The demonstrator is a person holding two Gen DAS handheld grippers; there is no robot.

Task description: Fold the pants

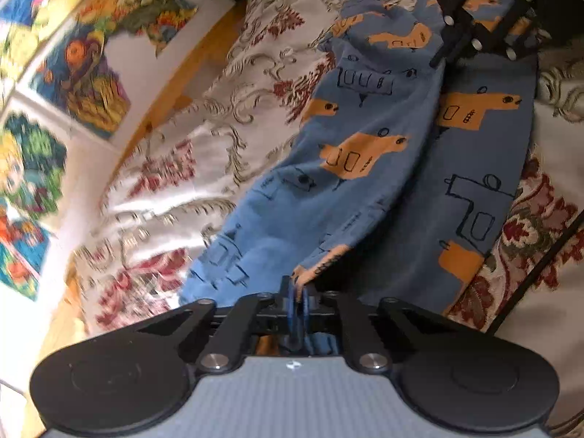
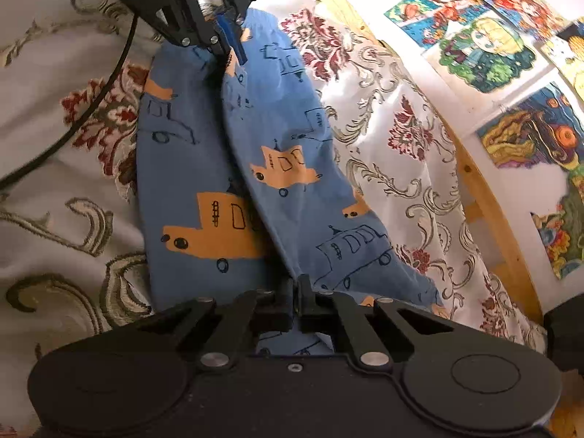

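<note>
Blue printed pants (image 2: 233, 168) lie lengthwise on the patterned bedspread (image 2: 383, 138), one leg lifted. Left tongs (image 1: 296, 292) and right tongs (image 2: 297, 288) each pinch opposite ends. The leg-over-leg fold appears underway; crosswise folds remain.

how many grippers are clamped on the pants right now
2. The left gripper pinches one end of the blue pants; the right gripper pinches the opposite end, facing it across the patterned bedspread.
</note>
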